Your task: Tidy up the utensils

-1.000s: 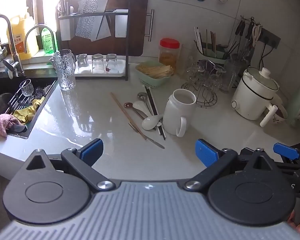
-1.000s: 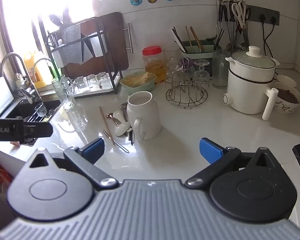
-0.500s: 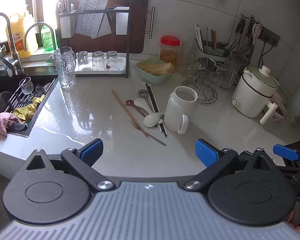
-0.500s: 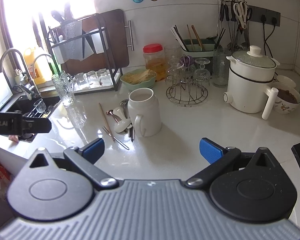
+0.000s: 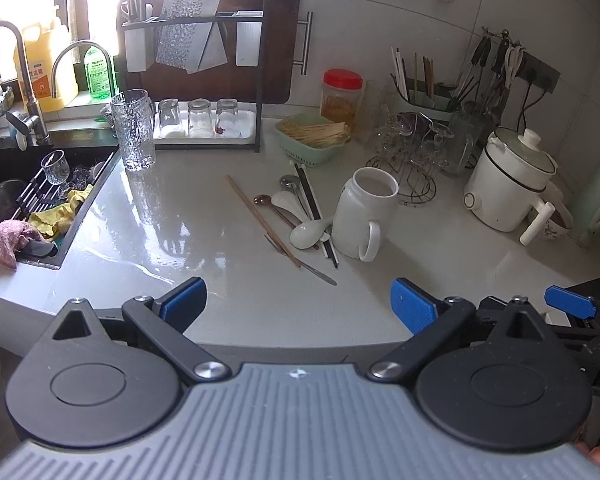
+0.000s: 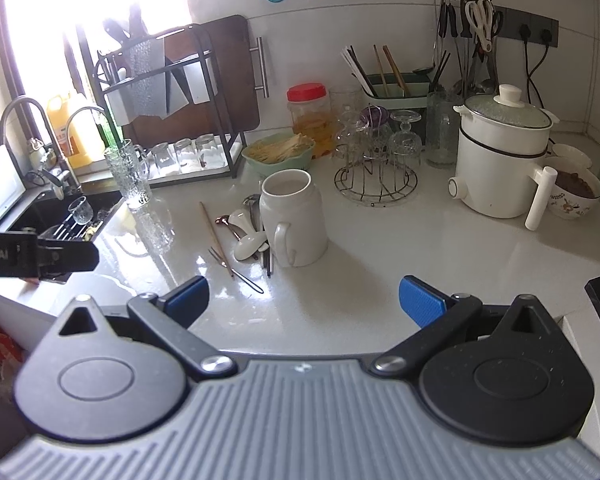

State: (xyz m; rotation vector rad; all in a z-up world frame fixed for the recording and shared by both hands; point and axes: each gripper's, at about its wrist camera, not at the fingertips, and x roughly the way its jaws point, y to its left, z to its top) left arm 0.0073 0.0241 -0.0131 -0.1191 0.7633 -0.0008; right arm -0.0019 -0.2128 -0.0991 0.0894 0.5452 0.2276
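Observation:
Loose utensils lie on the grey counter left of a white mug (image 5: 361,218) (image 6: 294,218): a white ceramic spoon (image 5: 308,233) (image 6: 248,245), wooden chopsticks (image 5: 260,218) (image 6: 216,236), black chopsticks (image 5: 313,210), a metal spoon (image 5: 291,184) and a thin fork (image 5: 307,266) (image 6: 236,270). A green utensil holder (image 5: 423,98) (image 6: 395,88) with chopsticks stands at the back. My left gripper (image 5: 298,302) is open, well short of the utensils. My right gripper (image 6: 303,300) is open too, in front of the mug. Both hold nothing.
A sink (image 5: 24,196) with a glass and cloths is at the left. A glass pitcher (image 5: 134,136), a rack with glasses (image 5: 198,120), a green basket (image 5: 313,136), a wire glass stand (image 6: 375,160) and a white cooker (image 5: 511,184) (image 6: 499,160) ring the counter.
Both grippers have edged a little forward and higher toward the counter; the scene sits slightly nearer. Nothing on the counter has moved and both stay open.

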